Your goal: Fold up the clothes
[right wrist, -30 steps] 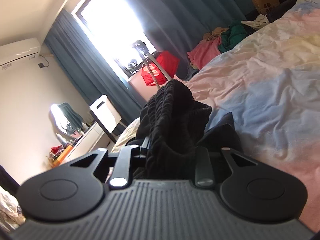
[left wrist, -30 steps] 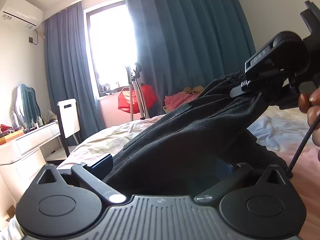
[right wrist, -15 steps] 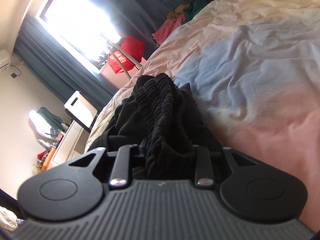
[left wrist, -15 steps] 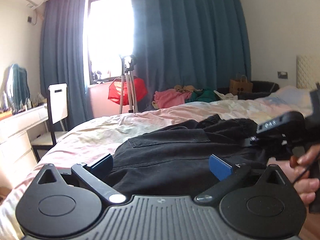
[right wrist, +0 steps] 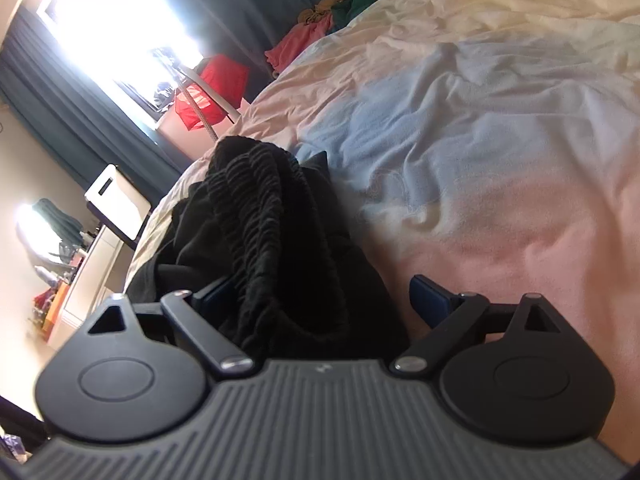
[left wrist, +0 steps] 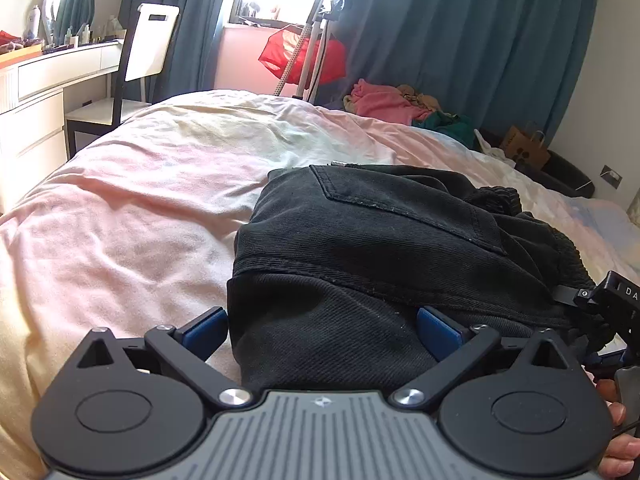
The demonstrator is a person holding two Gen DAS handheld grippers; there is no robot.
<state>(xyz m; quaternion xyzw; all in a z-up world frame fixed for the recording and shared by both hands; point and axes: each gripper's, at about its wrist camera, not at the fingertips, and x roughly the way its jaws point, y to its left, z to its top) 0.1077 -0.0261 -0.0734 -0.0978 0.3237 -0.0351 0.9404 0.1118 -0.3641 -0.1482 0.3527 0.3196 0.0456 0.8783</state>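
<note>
A pair of black trousers lies folded over on the bed, back pocket up, elastic waistband bunched at its right end. My left gripper is open, its blue pads on either side of the cloth's near edge. My right gripper is open too, with the waistband lying between its spread fingers; its black body shows at the right edge of the left wrist view.
The bed has a rumpled pink, cream and blue sheet. A white desk and chair stand at the left, a tripod with a red bag by the window, and a clothes pile and paper bag beyond the bed.
Both grippers lowered the lifted trousers onto the bed. The right gripper, shut on the waistband before, has opened. The left gripper's jaws have spread wide around the cloth.
</note>
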